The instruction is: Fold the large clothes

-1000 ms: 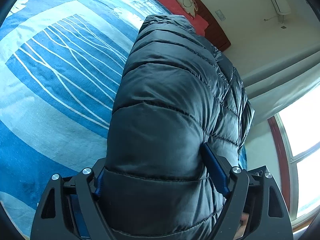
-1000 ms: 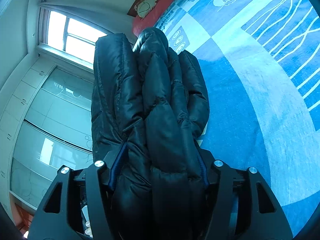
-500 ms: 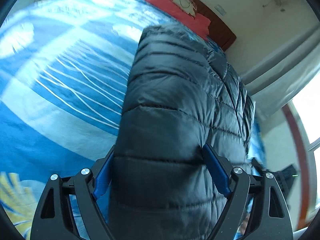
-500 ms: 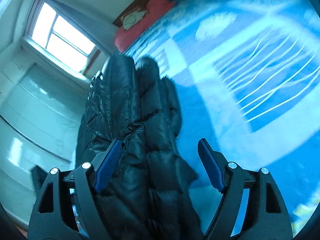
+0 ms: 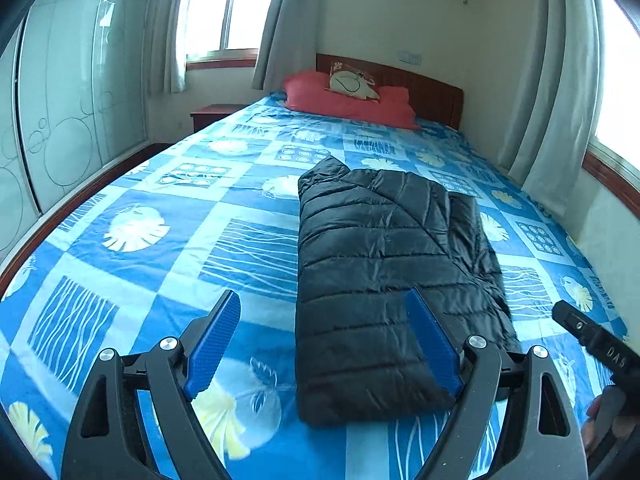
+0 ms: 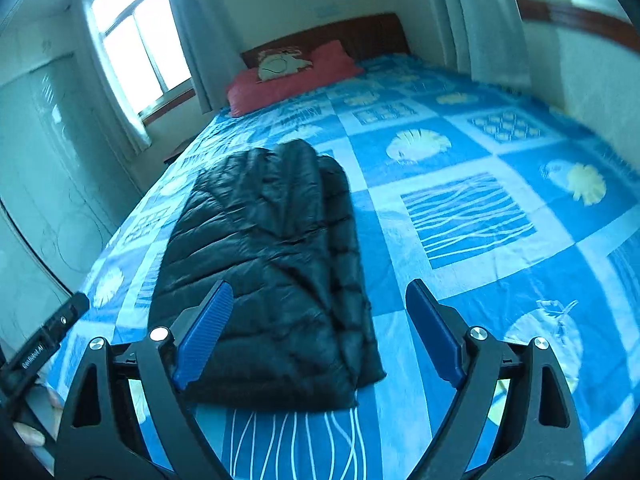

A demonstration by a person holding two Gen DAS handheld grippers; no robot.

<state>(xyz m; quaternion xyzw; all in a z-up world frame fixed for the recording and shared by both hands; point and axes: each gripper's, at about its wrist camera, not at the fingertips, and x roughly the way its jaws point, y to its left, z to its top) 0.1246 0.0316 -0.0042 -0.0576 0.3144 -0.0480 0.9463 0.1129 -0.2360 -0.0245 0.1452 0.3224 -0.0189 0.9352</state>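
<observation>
Since the jacket lies folded lengthwise on the bed, with both claws spread wide, empty and hovering short of its near end, your job, as I judge it, is one more fold. Bring the left claw and right claw onto the near corners evenly, pinch all layers, then carry that end over toward the pillow.
</observation>
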